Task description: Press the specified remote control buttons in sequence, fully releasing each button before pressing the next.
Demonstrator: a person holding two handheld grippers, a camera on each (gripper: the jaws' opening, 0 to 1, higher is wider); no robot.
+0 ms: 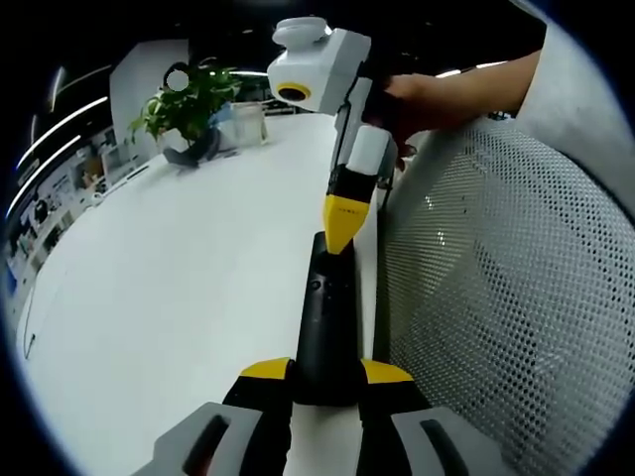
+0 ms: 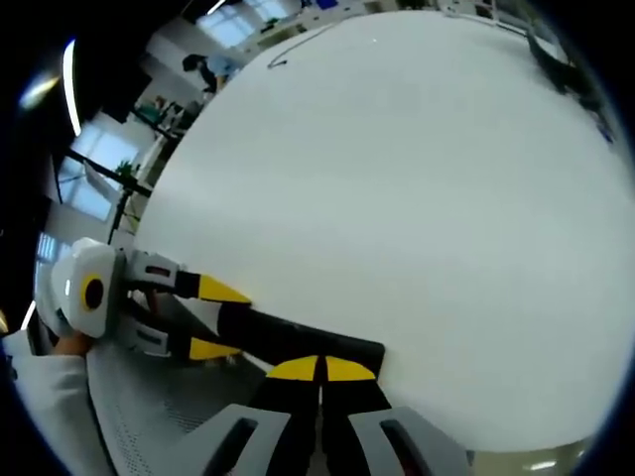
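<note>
A long black remote control [image 1: 327, 307] lies along the right edge of the white table [image 1: 179, 278]. My left gripper [image 1: 327, 372] is shut on its near end, one yellow-tipped jaw on each side. From above, my right gripper [image 1: 342, 223] comes down with its yellow tips together and touching the remote's far end. In the right gripper view the right gripper [image 2: 321, 369] is shut, its tips resting on top of the remote [image 2: 298, 339]. There the left gripper [image 2: 216, 319] clamps the remote's other end beside the table [image 2: 397, 178].
A white mesh chair back [image 1: 496, 297] stands close against the table's right edge. A potted plant [image 1: 189, 104] and a clear container [image 1: 248, 124] sit at the table's far end. A person's hand [image 1: 437, 99] holds the right gripper. A thin dark cord [image 2: 283, 59] lies on the table.
</note>
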